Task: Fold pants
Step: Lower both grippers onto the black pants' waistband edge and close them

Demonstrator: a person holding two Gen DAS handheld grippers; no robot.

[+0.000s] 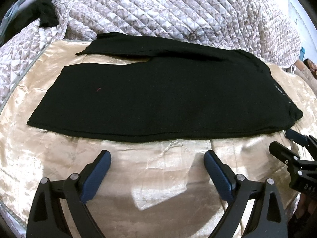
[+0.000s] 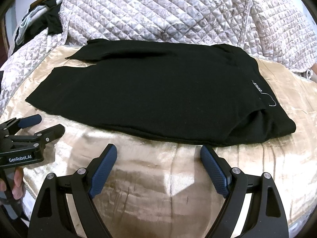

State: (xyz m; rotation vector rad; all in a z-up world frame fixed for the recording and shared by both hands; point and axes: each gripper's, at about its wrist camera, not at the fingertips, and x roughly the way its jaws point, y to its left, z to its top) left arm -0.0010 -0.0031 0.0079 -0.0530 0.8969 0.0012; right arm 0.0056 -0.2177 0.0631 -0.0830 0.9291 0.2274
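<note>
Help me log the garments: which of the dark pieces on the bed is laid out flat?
The black pants spread on the shiny beige cover, just beyond both open grippers. The other dark garment lies crumpled at the far left by the quilt.

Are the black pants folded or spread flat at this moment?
Partly folded: the black pants lie with one leg laid over the other on the beige satin cover, hems left, waistband right. Not folded crosswise yet.

Black claw (image 2: 157,165), blue textured pads (image 2: 103,171), silver screws
</note>
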